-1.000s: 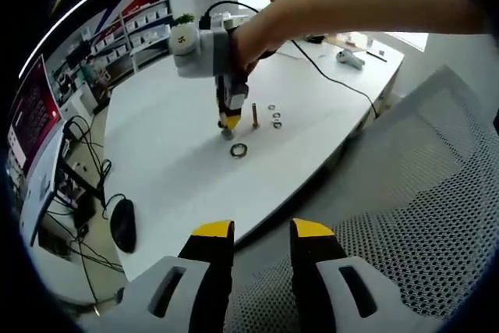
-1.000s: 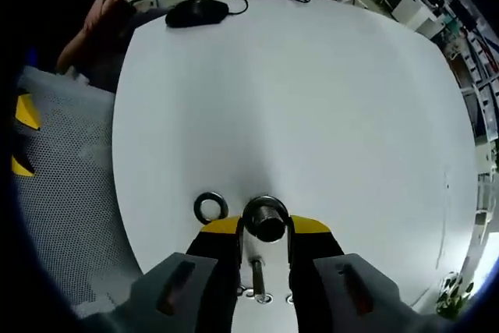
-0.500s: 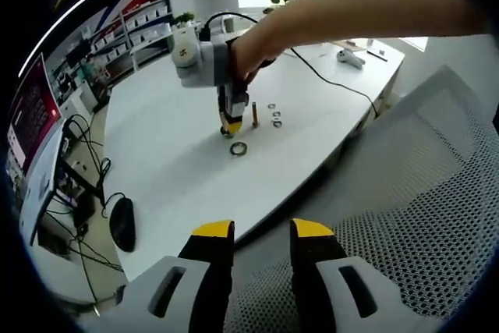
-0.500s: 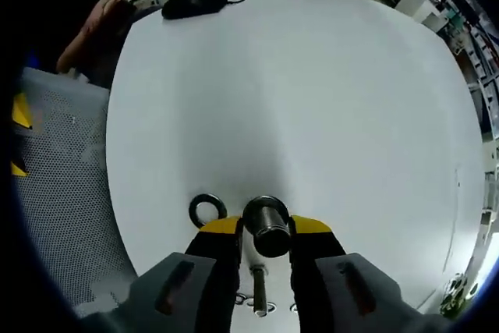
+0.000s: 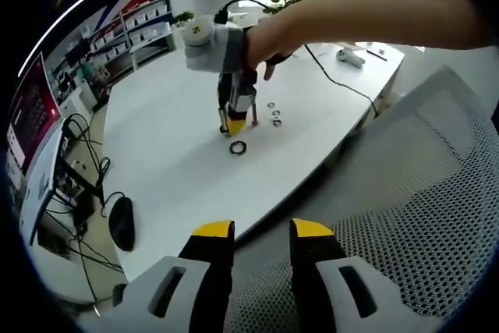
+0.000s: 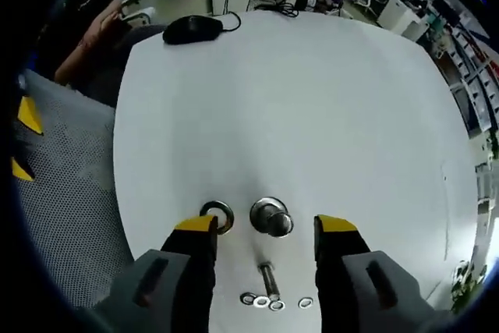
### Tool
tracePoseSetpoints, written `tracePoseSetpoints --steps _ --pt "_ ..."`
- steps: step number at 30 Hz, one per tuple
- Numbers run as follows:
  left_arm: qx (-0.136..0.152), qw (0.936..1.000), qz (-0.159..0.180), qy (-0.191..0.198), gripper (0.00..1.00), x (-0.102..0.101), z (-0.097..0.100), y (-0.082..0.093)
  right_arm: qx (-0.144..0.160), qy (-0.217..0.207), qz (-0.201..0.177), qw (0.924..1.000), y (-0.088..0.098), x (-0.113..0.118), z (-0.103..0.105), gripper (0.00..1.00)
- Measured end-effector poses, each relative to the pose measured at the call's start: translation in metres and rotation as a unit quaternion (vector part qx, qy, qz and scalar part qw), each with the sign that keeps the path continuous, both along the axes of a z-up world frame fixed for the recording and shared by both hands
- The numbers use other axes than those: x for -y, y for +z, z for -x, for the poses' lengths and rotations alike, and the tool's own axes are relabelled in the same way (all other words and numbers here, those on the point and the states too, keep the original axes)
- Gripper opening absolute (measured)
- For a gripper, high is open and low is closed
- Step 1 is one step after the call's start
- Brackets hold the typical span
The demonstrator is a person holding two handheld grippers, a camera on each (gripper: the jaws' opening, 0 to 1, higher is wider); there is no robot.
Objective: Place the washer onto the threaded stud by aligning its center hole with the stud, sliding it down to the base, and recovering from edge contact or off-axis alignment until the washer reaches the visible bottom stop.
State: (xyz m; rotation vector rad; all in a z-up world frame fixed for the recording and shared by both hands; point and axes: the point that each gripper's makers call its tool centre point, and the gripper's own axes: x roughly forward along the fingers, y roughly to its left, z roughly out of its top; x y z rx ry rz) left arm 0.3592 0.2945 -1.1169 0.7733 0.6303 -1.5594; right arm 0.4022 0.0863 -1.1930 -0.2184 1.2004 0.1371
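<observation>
- The white table [image 6: 312, 115] takes up most of the right gripper view; in the left gripper view it lies beyond a grey mesh chair [image 5: 405, 216].
- The right gripper [image 6: 266, 228] hangs over the table with its jaws spread wide and nothing between them (the left gripper view shows it [image 5: 236, 118] from afar, a hand [image 5: 261, 40] around its body).
- The left gripper [image 5: 263, 232] is held above the chair, well away from the work, jaws parted and empty.
- A black mouse [image 6: 191, 30] sits at the table's far edge.
- The threaded stud [image 6: 269, 278] stands on the table between the right jaws.
- A round metal piece [image 6: 270, 217] lies just beyond the stud.
- The washer [image 6: 217, 213] lies flat beside the left jaw tip, not on the stud.
- Three small rings [image 6: 263, 301] sit near the stud's foot.
</observation>
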Motion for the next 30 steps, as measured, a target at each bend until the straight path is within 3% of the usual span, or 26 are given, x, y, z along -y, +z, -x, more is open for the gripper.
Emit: tracePoseSetpoints --steps 8,14,22,26,30 --pt "0.001 1.0000 0.001 0.002 0.27 0.001 -0.001 0.000 0.027 0.012 -0.004 0.9996 0.017 -0.019 0.007 0.56" --pt "0.002 1.0000 0.002 0.002 0.27 0.001 -0.002 0.000 0.030 0.031 -0.011 0.9990 0.023 -0.036 0.012 0.53" --pt "0.002 1.0000 0.002 0.003 0.27 0.001 -0.002 0.000 0.009 0.048 -0.019 0.9986 0.003 -0.047 0.019 0.48" --pt "0.002 1.0000 0.002 0.004 0.27 0.001 -0.003 0.000 -0.007 0.029 -0.048 0.9984 -0.013 -0.050 0.023 0.45" --pt "0.002 1.0000 0.002 0.004 0.27 0.001 -0.003 0.000 -0.013 0.023 -0.039 0.9989 -0.025 -0.045 0.021 0.42"
